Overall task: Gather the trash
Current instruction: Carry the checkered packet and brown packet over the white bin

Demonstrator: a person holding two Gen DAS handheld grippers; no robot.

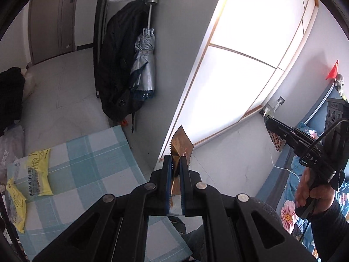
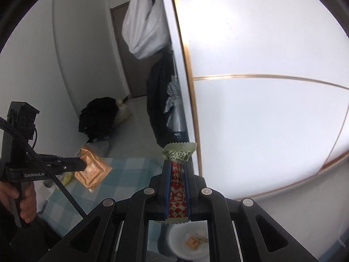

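My left gripper (image 1: 176, 159) is shut on a brown-gold wrapper (image 1: 180, 144) and holds it in the air past the table edge; the same wrapper (image 2: 92, 169) shows orange in the right wrist view, at the tip of the left gripper (image 2: 84, 164). My right gripper (image 2: 177, 166) is shut on a red-and-white checked wrapper with a pale green end (image 2: 177, 170). It hangs above a white bin (image 2: 189, 240) that holds an orange wrapper. Two yellow wrappers (image 1: 40, 174) (image 1: 16, 205) lie on the checked table (image 1: 93, 163).
A white wardrobe with gold trim (image 2: 261, 87) stands close ahead. A black bag and a silver umbrella (image 1: 144, 65) hang on its side. Dark clothes (image 2: 98, 115) lie on the floor. A floral bedspread (image 1: 290, 207) is at the right.
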